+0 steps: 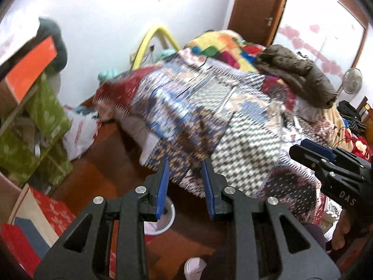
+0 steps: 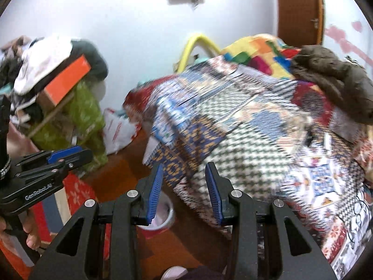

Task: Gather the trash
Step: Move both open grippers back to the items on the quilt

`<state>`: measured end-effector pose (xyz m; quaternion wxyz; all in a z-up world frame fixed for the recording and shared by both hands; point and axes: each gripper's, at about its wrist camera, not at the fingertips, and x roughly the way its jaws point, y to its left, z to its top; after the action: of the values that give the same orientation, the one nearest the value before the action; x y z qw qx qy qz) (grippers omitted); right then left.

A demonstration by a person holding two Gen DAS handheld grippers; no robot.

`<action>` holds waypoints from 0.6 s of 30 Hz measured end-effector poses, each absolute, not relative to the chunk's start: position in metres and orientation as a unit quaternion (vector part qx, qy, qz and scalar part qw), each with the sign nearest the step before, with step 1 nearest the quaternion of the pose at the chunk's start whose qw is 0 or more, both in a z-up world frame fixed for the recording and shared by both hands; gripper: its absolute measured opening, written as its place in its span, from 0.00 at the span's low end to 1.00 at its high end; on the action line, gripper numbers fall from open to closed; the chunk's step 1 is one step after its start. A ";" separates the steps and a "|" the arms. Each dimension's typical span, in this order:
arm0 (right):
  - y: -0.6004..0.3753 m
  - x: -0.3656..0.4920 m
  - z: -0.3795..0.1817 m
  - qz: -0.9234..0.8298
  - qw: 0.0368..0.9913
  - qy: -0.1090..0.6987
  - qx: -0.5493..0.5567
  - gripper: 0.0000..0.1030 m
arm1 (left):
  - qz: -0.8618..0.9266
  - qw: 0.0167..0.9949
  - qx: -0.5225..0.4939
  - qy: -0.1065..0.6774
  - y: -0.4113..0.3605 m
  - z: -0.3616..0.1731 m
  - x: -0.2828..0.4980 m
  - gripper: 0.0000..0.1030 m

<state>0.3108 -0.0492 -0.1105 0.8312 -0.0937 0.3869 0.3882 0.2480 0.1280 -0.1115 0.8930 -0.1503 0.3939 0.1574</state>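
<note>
My left gripper hangs open over the foot of a bed, with nothing between its blue pads. My right gripper is open and empty too. Each shows in the other's view: the right gripper at the right edge, the left gripper at the left edge, both held in a person's hands. On the brown floor below the jaws stands a small white-rimmed bin with a pinkish liner, partly hidden by the fingers. A white plastic bag lies on the floor by the bed's far corner.
A bed with a patchwork quilt fills the middle and right, with a brown jacket on it. Green boxes, an orange box and red boxes are piled at the left. A wooden door stands behind.
</note>
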 end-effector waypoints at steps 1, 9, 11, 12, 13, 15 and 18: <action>-0.058 0.315 -0.107 0.383 0.836 0.383 -0.088 0.33 | 0.151 0.898 -0.148 0.387 0.119 -0.105 0.254 0.28; -0.129 0.351 -0.082 0.321 0.876 0.354 -0.064 0.34 | 0.108 0.915 -0.135 0.365 0.070 -0.081 0.305 0.39; -0.147 0.362 -0.077 0.306 0.884 0.350 -0.060 0.34 | 0.096 0.917 -0.134 0.364 0.058 -0.080 0.323 0.42; -0.156 0.367 -0.076 0.298 0.887 0.348 -0.058 0.34 | 0.089 0.918 -0.134 0.363 0.052 -0.080 0.332 0.43; -0.162 0.369 -0.074 0.291 0.890 0.346 -0.058 0.34 | 0.081 0.918 -0.135 0.364 0.047 -0.080 0.342 0.44; -0.177 0.380 -0.072 0.275 0.896 0.345 -0.058 0.34 | 0.067 0.918 -0.134 0.368 0.037 -0.082 0.362 0.44; -0.199 0.399 -0.075 0.246 0.904 0.346 -0.058 0.34 | 0.047 0.916 -0.124 0.379 0.017 -0.089 0.395 0.44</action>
<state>0.3988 -0.1991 -0.0749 0.9035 -0.0583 0.3459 0.2461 0.3945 0.0174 -0.0893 0.9159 -0.1244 0.3788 0.0475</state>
